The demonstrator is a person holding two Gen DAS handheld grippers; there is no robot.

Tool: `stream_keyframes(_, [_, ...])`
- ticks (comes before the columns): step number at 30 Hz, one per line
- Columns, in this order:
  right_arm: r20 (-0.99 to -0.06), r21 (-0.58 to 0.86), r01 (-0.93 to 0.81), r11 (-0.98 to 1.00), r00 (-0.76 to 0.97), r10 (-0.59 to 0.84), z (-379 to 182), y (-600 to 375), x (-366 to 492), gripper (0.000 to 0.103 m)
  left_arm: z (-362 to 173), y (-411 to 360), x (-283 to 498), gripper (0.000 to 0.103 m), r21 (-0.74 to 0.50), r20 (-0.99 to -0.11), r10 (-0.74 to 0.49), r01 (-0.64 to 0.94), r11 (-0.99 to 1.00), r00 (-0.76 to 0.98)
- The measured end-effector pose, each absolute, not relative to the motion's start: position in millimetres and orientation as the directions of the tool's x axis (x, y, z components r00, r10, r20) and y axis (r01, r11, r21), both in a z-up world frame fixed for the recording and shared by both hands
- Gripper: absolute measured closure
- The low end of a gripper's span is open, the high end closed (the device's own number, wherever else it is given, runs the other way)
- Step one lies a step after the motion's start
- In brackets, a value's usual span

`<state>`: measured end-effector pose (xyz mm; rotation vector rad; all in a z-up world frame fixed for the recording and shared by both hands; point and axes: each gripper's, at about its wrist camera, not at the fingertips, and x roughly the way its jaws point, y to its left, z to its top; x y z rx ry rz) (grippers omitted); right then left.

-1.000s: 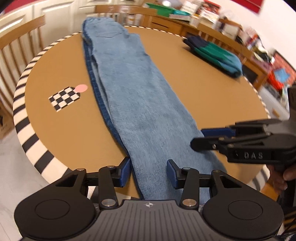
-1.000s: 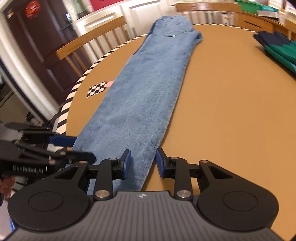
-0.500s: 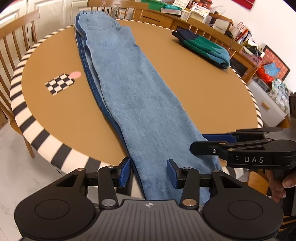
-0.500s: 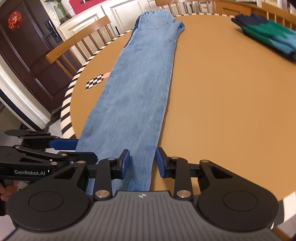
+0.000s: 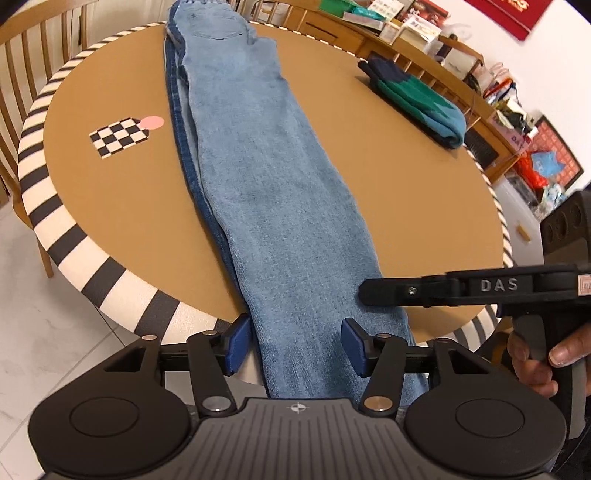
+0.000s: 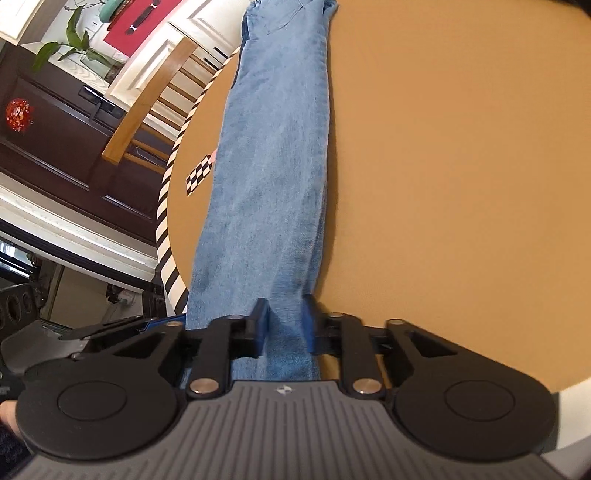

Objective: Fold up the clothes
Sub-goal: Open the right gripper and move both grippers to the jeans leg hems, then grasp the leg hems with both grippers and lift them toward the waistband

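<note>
Light blue jeans (image 5: 266,177), folded lengthwise, lie across the round brown table (image 5: 110,206), with the leg ends hanging over the near edge. My left gripper (image 5: 291,345) is open, its jaws either side of the hanging leg end. My right gripper (image 6: 286,326) is open around the right part of the same leg end (image 6: 284,288), rolled to one side. It also shows in the left wrist view (image 5: 369,295), at the jeans' right edge. The jeans' waist lies at the far side of the table (image 6: 288,14).
A folded green and navy garment (image 5: 413,99) lies at the table's far right. A checkerboard marker with a pink dot (image 5: 122,134) sits left of the jeans. Wooden chairs (image 5: 22,62) ring the striped table rim (image 5: 51,214). Cluttered shelves (image 5: 406,26) stand behind.
Both grippers have pulled back toward the near table edge and dropped to the hanging leg ends. The right gripper has rolled sideways and now brackets the cloth.
</note>
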<state>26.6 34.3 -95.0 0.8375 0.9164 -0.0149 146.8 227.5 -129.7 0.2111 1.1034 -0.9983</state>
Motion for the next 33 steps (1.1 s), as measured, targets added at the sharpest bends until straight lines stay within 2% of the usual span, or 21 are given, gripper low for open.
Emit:
stream_keyframes(1, [-0.702,0.637,0.348,0.688,0.632,0.329,-95,35,28,0.085,-129,227,147,0.051,-0.307,-0.823,-0.561,0.760,0.573,0.091])
stream_keyframes(3, [-0.707,0.628,0.342,0.700,0.627,0.328,-95,37,29,0.086,-130,227,148,0.077,-0.303,-0.826,-0.554,0.750,0.588,0.101])
stream_keyframes(6, [-0.719,0.606,0.330,0.723,0.616,0.321,-93,39,31,0.087,-133,230,156,0.087,-0.335,-0.823,-0.560,0.715,0.614,0.094])
stream_keyframes(9, [-0.741,0.567,0.323,0.758,0.602,0.298,-90,43,33,0.092,-134,230,158,0.092,-0.351,-0.821,-0.564,0.697,0.625,0.092])
stream_keyframes(15, [-0.754,0.562,0.356,0.747,0.591,0.286,-89,44,35,0.096,-133,229,157,0.096,-0.353,-0.826,-0.556,0.680,0.643,0.096])
stream_keyframes(27, [-0.753,0.549,0.273,0.790,0.572,0.326,-53,44,10,0.096,-100,246,133,0.097,-0.362,-0.805,-0.590,0.738,0.570,0.061])
stream_keyframes(33, [-0.727,0.614,0.263,0.744,0.554,0.405,-17,45,-30,0.096,-62,284,103,0.097,-0.447,-0.760,-0.649,0.723,0.527,0.003])
